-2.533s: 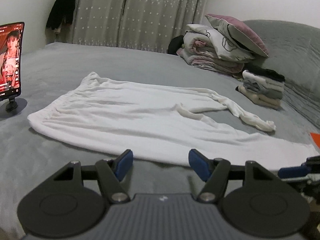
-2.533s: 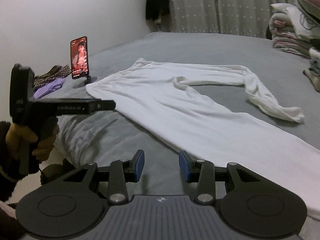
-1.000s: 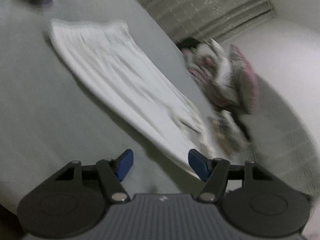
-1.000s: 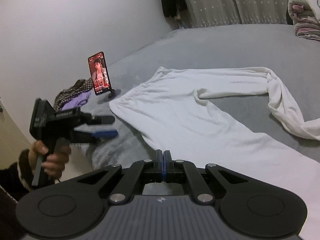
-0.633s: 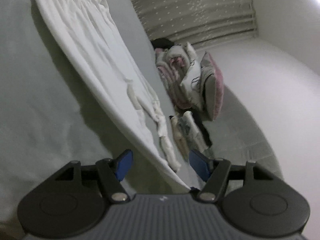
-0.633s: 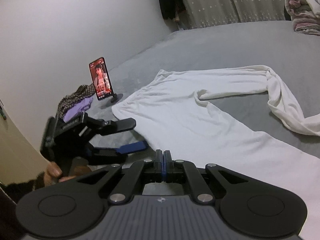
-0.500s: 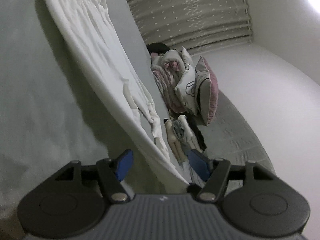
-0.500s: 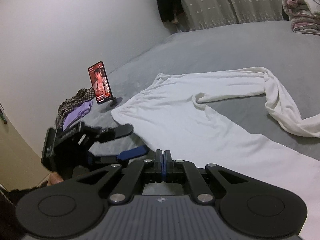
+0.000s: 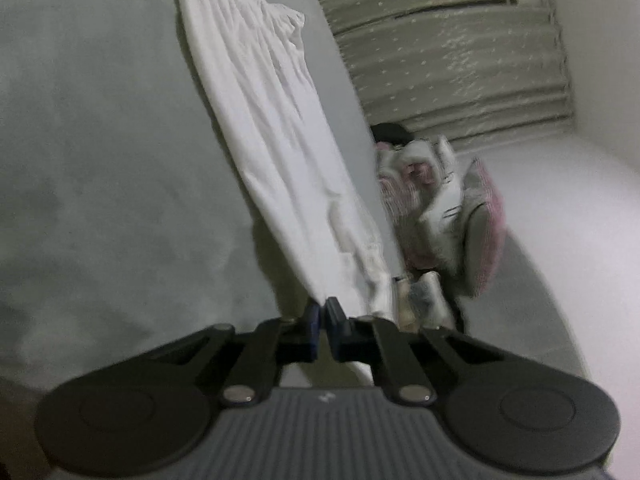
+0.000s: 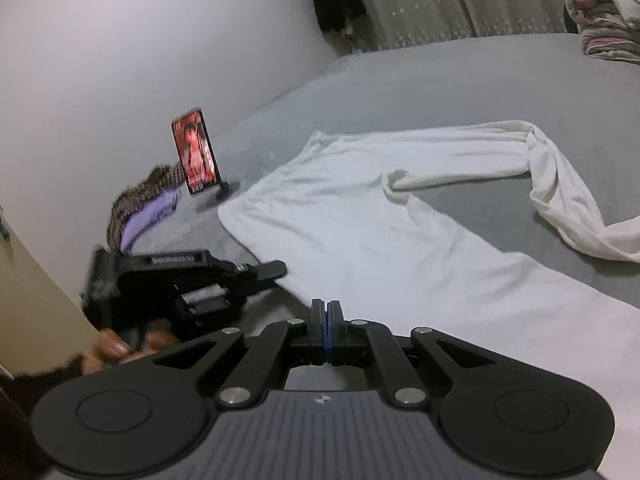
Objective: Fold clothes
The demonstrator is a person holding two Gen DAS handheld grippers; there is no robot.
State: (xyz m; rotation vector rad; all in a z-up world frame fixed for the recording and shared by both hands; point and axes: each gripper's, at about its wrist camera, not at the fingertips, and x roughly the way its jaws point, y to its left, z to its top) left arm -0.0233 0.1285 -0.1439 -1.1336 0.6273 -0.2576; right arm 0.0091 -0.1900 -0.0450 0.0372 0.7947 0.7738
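Nearly closed, the left gripper [image 9: 322,312] has its blue pads pinched on the near edge of the white trousers [image 9: 276,128], with only a sliver of gap where the cloth enters; the right gripper [image 10: 325,316] has its pads pressed flat together with nothing seen between them. Only the right wrist view shows the trousers [image 10: 360,232] spread flat on the grey bed [image 10: 440,80], one leg bent back toward 2 o'clock, plus a phone on a stand [image 10: 196,152] at 10 o'clock beside a checked and purple cloth pile [image 10: 140,208]. It also shows the left gripper [image 10: 276,268] from outside, low at 9 o'clock by the waist end, with the person's fingers [image 10: 116,350] wrapped on its handle. The left wrist view is rolled steeply — the bed [image 9: 80,160] runs up the frame, curtains [image 9: 460,52] at 1 o'clock and a bedding stack [image 9: 440,208] at 3 o'clock. Half a second ago the left jaws stood wide apart over the cloth edge — now they grip it; the right jaws were shut then as well.
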